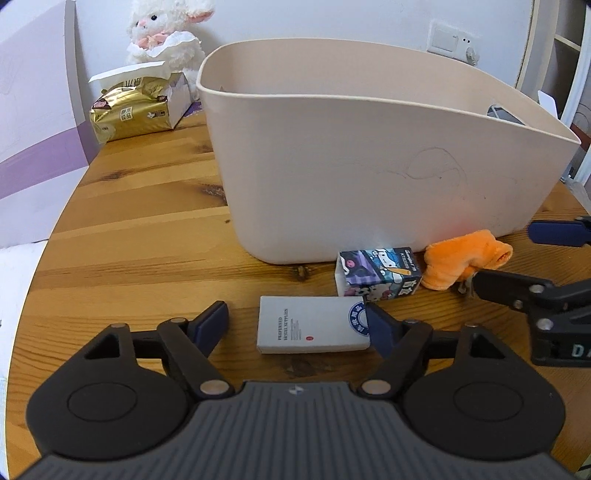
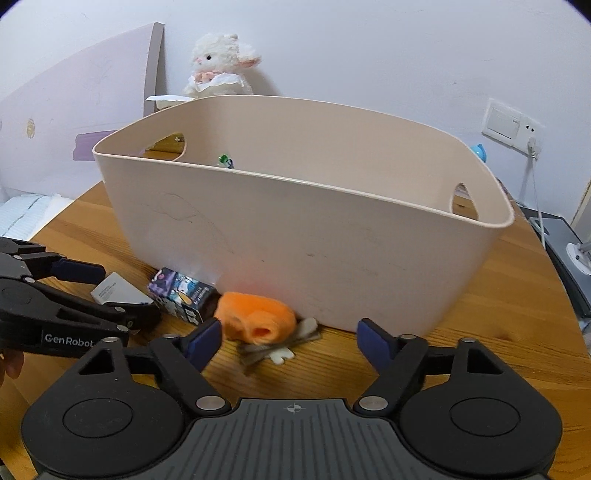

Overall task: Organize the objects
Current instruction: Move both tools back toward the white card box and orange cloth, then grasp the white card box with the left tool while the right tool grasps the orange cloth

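Note:
A beige plastic bin point(image 1: 369, 166) stands on the round wooden table; it also shows in the right wrist view point(image 2: 295, 240). In front of it lie a grey card box point(image 1: 310, 325), a small cartoon carton point(image 1: 376, 275) and an orange plush toy point(image 1: 461, 262). My left gripper point(image 1: 295, 325) is open, its fingers either side of the grey box. My right gripper point(image 2: 288, 339) is open just in front of the orange plush point(image 2: 255, 317). The carton point(image 2: 183, 291) and grey box point(image 2: 114, 291) lie to its left. A small green-topped item point(image 2: 225, 160) sits inside the bin.
A gold tissue pack point(image 1: 129, 114) and a white plush lamb point(image 1: 166, 33) sit at the table's back left. A wall socket point(image 2: 513, 125) with a cable is at the right. The table edge curves near on the left point(image 1: 44, 258).

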The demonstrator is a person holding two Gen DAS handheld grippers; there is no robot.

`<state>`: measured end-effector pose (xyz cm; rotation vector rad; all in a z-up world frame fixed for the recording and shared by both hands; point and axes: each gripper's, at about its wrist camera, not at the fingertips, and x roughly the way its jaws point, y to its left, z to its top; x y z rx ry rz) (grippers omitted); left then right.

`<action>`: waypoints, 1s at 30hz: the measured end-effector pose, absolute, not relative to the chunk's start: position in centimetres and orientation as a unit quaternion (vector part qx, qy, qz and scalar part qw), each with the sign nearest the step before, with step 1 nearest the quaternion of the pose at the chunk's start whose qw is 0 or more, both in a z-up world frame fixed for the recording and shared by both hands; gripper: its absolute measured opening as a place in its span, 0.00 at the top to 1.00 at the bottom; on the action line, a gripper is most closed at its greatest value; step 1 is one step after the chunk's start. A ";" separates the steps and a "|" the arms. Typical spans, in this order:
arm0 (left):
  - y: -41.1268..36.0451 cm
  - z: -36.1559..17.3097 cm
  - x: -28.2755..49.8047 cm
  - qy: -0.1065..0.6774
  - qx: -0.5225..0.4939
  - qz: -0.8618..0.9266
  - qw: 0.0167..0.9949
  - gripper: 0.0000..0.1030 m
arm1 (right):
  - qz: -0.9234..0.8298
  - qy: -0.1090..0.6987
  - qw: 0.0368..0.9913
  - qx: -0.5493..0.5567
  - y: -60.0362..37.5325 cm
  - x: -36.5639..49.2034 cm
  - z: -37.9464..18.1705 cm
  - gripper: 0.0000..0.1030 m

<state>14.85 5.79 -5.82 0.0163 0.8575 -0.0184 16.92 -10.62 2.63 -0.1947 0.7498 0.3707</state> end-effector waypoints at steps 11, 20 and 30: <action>5.7 -5.7 14.1 0.405 0.014 -0.021 0.914 0.41 | 0.197 0.378 0.900 -0.096 -9.6 17.4 2.2 0.90; 5.6 -5.0 12.9 0.397 0.016 0.002 0.918 0.41 | 0.203 0.363 0.905 -0.092 -10.7 15.6 3.9 0.92; 4.4 -1.4 10.2 0.358 0.026 0.001 0.933 0.41 | 0.193 0.312 0.927 -0.078 -13.8 12.2 8.6 0.92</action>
